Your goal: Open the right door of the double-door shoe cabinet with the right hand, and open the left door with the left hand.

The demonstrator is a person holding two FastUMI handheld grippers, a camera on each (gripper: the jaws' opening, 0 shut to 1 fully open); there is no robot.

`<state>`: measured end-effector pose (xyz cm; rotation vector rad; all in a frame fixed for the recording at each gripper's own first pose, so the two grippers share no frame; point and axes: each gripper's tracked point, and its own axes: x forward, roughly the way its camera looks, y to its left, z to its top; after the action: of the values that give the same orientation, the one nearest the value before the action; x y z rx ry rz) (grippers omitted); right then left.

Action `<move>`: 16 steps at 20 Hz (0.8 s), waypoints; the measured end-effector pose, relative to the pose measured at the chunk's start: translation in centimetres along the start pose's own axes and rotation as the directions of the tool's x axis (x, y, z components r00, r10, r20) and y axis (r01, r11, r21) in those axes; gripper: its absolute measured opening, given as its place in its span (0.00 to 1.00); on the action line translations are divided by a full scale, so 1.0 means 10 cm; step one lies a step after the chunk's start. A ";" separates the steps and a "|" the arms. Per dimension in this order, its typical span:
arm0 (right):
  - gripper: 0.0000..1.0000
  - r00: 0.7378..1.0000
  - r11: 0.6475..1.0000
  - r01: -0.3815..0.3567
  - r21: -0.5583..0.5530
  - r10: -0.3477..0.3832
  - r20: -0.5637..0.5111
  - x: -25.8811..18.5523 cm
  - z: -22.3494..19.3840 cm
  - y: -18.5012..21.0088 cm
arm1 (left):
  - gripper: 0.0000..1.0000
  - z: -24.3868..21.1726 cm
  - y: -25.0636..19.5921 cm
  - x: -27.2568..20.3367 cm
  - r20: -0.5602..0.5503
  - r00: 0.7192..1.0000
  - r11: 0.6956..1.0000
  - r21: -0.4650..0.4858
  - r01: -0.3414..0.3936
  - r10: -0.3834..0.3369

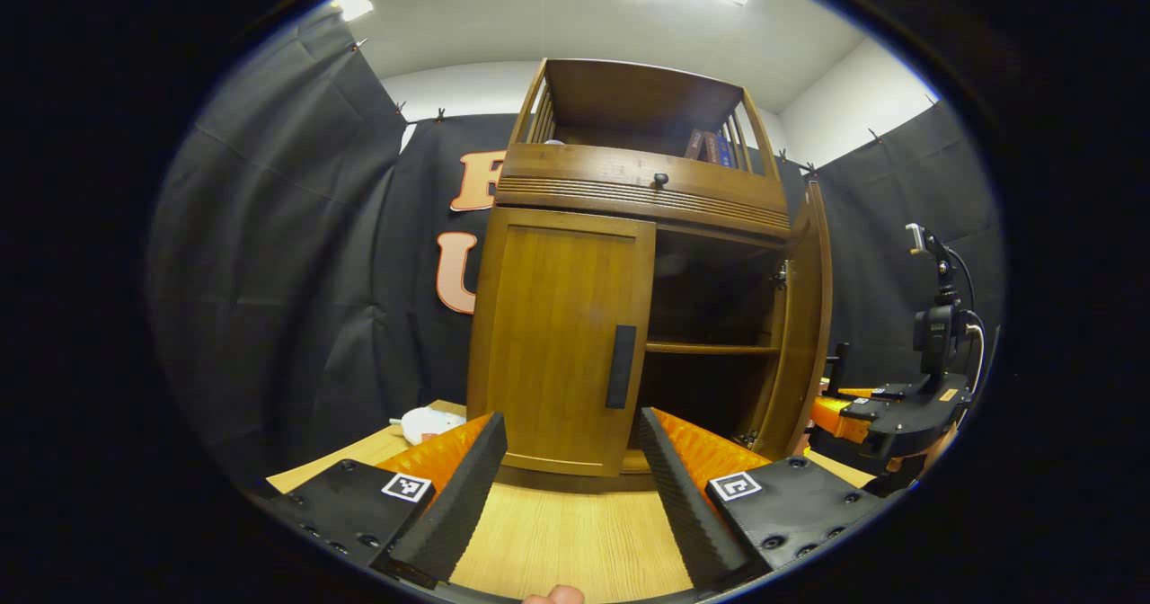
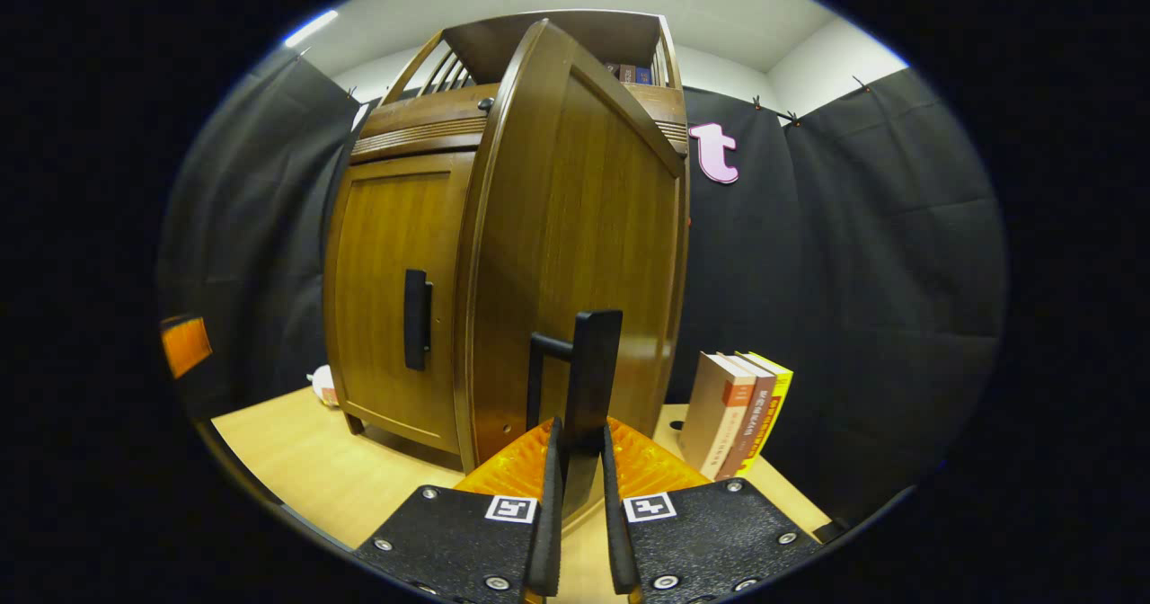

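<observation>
The wooden shoe cabinet (image 1: 629,190) stands on a light wooden table. Its left door (image 1: 557,343) is closed, with a dark vertical handle (image 1: 620,366) straight ahead of my left gripper (image 1: 570,429), which is open and a short way in front of it. The right door (image 1: 804,316) is swung wide open, showing a dark interior with a shelf (image 1: 710,349). In the right gripper view the open right door (image 2: 575,226) is close up, and my right gripper (image 2: 579,429) is shut on its dark handle (image 2: 588,370). The closed left door (image 2: 395,289) stands to the left.
Several books (image 2: 737,411) stand upright on the table right of the cabinet. A small white object (image 1: 431,424) lies at the cabinet's left foot. More books (image 1: 710,147) sit in the cabinet's top rack. The right gripper and its camera mount (image 1: 907,397) are at the right.
</observation>
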<state>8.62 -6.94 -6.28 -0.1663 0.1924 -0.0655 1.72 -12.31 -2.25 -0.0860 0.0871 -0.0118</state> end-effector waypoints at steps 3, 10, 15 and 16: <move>0.14 0.999 0.998 0.031 0.062 -0.031 0.014 -0.06 0.00 -0.21 | 0.96 0.00 -0.11 0.00 -0.002 1.000 1.000 0.010 0.029 -0.029; 0.10 0.995 0.980 0.097 0.175 -0.100 0.005 -0.19 -0.05 -0.74 | 0.93 0.03 -0.30 0.01 0.001 0.998 0.998 0.012 0.068 -0.068; 0.01 0.998 0.984 0.053 0.169 -0.059 0.027 -0.17 -0.07 -1.03 | 0.96 0.04 -0.29 -0.02 -0.008 0.997 0.997 0.009 0.071 -0.071; 0.06 0.999 0.985 0.035 0.168 -0.041 0.029 -0.17 -0.08 -1.07 | 0.96 0.03 -0.29 -0.03 -0.007 0.998 0.998 0.010 0.069 -0.069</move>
<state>6.31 -17.42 -4.92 -0.0032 0.1507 -0.1165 1.40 -15.20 -1.68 -0.0782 0.0905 -0.0816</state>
